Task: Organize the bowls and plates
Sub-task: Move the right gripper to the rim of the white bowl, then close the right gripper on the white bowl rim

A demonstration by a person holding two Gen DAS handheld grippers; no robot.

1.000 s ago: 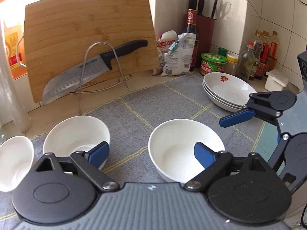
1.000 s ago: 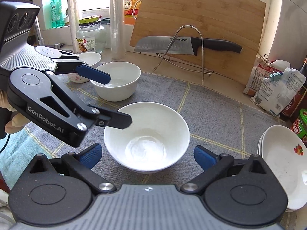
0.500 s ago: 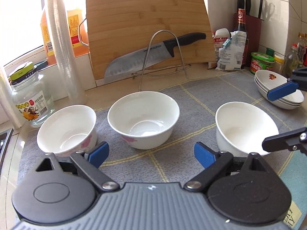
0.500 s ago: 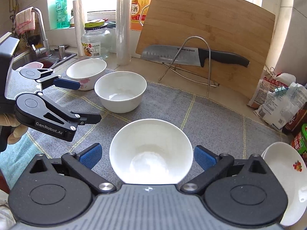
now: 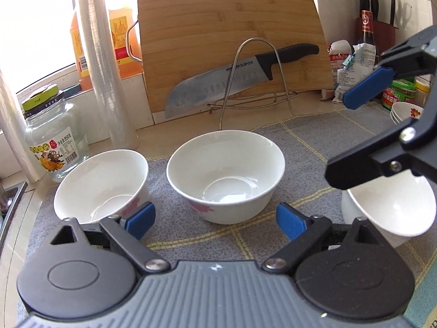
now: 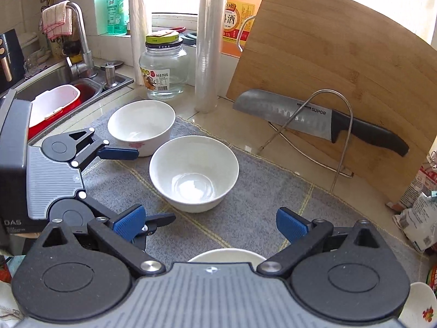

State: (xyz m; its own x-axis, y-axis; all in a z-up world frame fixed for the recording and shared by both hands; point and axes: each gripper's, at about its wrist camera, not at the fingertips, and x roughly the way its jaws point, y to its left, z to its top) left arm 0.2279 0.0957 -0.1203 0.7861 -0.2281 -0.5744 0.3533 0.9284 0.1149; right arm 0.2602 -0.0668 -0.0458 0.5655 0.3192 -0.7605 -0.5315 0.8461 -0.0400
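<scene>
— Bowls? Where?
— Three on the grey mat (image 5: 300, 147): small bowl (image 5: 101, 183), middle bowl (image 5: 225, 175), right bowl (image 5: 393, 207).
— Grippers?
— Left gripper (image 5: 215, 220) and right gripper (image 6: 210, 222) both spread wide, holding nothing.

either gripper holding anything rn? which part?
Nothing held. Left gripper and right gripper are both open, pads clear of the bowls.

Near bowl (image 6: 226, 254) mostly hidden beneath the right gripper's body; stacked plates (image 5: 406, 111) cut off behind its jaws.
</scene>
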